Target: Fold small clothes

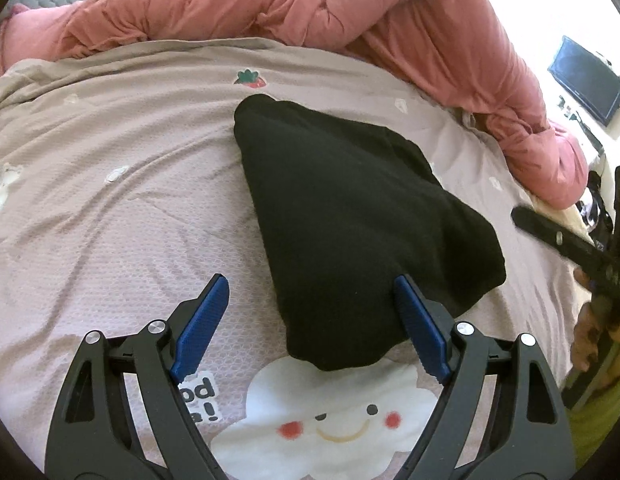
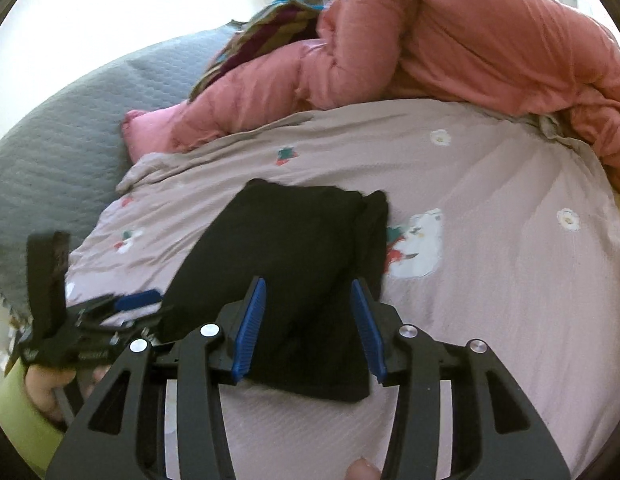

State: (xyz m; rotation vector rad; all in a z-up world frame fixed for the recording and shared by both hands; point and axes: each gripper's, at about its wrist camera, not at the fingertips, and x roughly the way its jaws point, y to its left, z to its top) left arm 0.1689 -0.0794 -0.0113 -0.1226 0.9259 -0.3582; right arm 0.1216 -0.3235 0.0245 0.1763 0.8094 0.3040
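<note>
Spread across the bed, a mauve cartoon-print sheet [image 1: 110,200], with a bunched pink quilt [image 1: 390,20] along the far edge and a grey pad [image 2: 50,160] at far left. Lying folded in the middle of the sheet, a black garment [image 1: 350,220], its near corner touching a white cloud print [image 1: 330,420]. Poised over the garment's near end, left tool [image 1: 312,292] spread wide and gripping nothing, right tool [image 2: 308,300] part-open, pads [image 2: 250,328] clear of the cloth.

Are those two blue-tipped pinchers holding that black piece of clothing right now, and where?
Neither holds it. The left gripper and right gripper stand open, and the folded black garment lies loose on the bedspread.
</note>
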